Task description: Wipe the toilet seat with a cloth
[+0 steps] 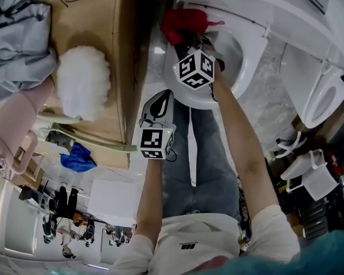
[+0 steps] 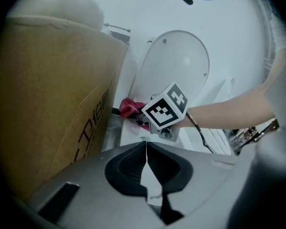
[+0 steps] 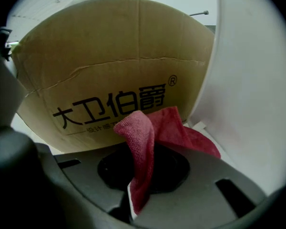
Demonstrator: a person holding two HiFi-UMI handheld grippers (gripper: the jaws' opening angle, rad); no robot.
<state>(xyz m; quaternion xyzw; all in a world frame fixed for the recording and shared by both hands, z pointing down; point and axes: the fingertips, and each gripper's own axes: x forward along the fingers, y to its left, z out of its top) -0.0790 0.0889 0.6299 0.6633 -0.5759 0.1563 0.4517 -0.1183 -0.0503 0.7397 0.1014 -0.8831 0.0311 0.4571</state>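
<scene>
two grippers, one red cloth [image 1: 183, 23]: the right gripper's [image 3: 143, 175] jaws pinched it at the far left edge of the toilet seat [image 1: 253, 53]. the left gripper [image 2: 146, 151] hung nearer, jaws together, empty. one cardboard box [image 1: 97, 16] stood left; pale marbled floor [image 1: 275, 102] right.

Cloth [image 1: 182, 22] edge behind right gripper [image 1: 192, 42], contact with toilet seat [image 1: 253, 49] seemingly hidden.
</scene>
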